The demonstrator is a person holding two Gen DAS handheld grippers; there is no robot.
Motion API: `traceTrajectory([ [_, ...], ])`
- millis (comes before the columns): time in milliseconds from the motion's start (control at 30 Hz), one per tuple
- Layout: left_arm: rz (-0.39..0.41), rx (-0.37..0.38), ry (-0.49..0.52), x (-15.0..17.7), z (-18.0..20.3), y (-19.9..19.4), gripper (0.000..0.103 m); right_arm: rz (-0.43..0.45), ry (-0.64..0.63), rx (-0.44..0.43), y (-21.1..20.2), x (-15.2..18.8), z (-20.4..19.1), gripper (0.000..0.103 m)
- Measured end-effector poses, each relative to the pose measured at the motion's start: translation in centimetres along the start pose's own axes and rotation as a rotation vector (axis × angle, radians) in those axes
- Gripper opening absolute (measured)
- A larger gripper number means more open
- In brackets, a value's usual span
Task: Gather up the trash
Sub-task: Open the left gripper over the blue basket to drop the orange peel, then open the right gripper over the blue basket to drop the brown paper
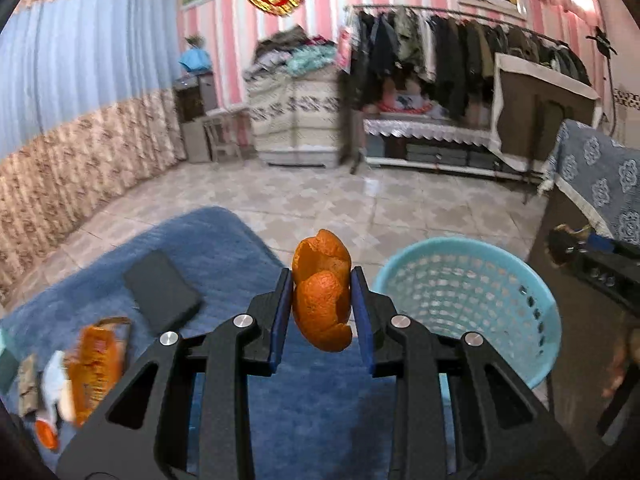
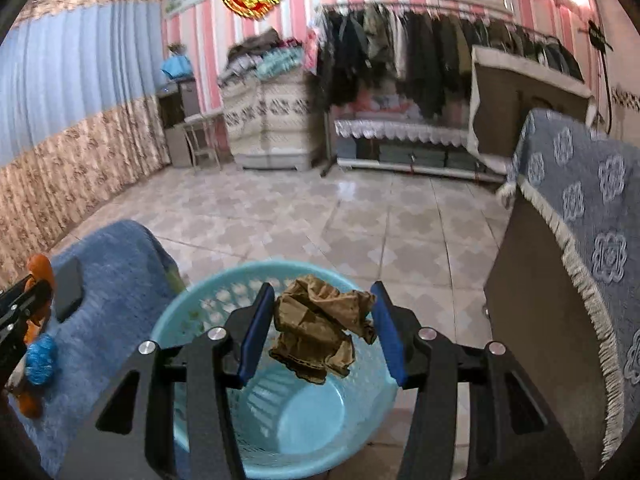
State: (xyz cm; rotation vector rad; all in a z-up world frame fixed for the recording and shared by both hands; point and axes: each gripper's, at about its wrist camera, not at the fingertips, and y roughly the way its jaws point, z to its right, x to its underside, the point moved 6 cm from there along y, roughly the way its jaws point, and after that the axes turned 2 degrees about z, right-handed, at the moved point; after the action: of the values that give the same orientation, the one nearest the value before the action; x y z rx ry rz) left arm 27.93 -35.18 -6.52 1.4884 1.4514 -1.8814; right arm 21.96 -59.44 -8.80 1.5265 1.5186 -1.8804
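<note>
Two pieces of trash are gripped: the left gripper [image 1: 322, 292] has its jaws clamped on curled orange peel [image 1: 322, 292], left of the basket; the right gripper [image 2: 324, 330] pinches crumpled brown paper [image 2: 320, 330] directly above the pale blue mesh basket [image 2: 288, 412]. Nearby, a black phone [image 1: 162, 296] and an orange wrapper [image 1: 94, 368] lie on the blue-covered surface [image 1: 224, 248]. Beyond, tiled floor [image 2: 320, 216] reaches a clothes rack [image 1: 440, 44].

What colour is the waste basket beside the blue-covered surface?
Light turquoise, with a lattice-patterned wall; the basket shows best in the right wrist view.
</note>
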Motion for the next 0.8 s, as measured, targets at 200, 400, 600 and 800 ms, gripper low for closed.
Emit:
traceTrajectory([
  [200,-0.044,0.074,0.031,0.7,3.7,3.5,0.029,-0.041,0.037,0.021,1.4,1.6,1.0,0.05],
  [400,-0.078,0.115,0.088,1.4,6.9,6.9,0.03,-0.05,0.053,0.039,1.6,1.9,2.3,0.05],
  [600,-0.098,0.127,0.096,1.0,8.2,9.4,0.04,-0.057,0.076,0.045,1.6,2.1,3.2,0.05],
  [800,-0.04,0.077,0.095,-0.3,7.3,8.6,0.078,-0.07,0.038,0.03,2.2,1.9,1.8,0.05],
])
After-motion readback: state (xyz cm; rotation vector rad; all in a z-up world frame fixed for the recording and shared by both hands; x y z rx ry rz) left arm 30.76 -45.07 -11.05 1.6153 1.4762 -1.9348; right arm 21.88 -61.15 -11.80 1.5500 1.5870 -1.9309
